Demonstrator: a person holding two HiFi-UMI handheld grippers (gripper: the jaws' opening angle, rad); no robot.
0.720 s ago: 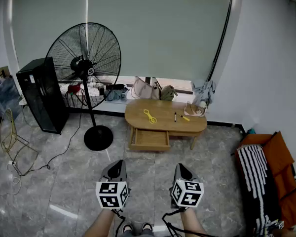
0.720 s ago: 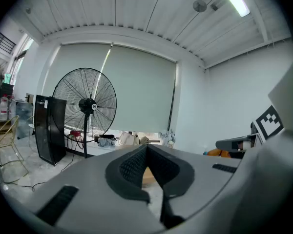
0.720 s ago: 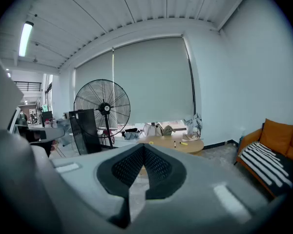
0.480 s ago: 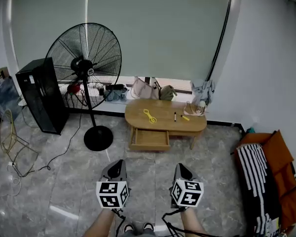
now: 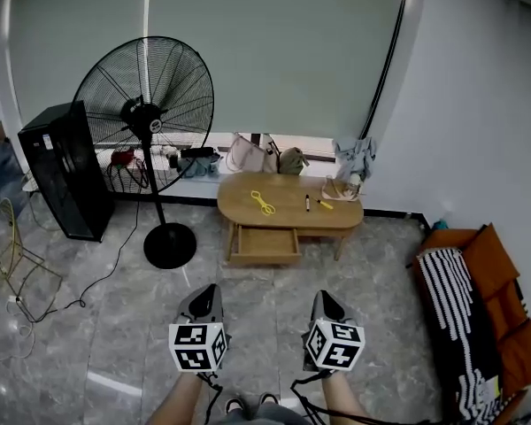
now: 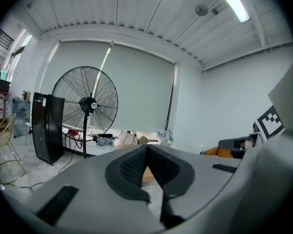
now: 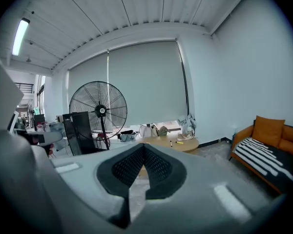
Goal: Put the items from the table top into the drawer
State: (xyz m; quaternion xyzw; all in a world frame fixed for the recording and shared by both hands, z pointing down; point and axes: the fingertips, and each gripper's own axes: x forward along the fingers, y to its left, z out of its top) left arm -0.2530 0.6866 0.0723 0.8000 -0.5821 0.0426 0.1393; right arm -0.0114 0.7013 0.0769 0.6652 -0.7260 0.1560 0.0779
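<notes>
Head view: left tongs (image 5: pixel 209 290), right tongs (image 5: pixel 324 297) closed; drawer (image 5: pixel 264 243) open.

Bare floor (image 5: pixel 265 282) lies open ahead to the table (image 5: pixel 288 204); fan (image 5: pixel 146 104) beyond my left claw (image 5: pixel 211 290), sofa (image 5: pixel 500 273) beside my right claw (image 5: pixel 324 297).

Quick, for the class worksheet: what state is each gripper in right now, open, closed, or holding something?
Left gripper: closed, jaws together, holding nothing.
Right gripper: closed, jaws together, holding nothing.
</notes>
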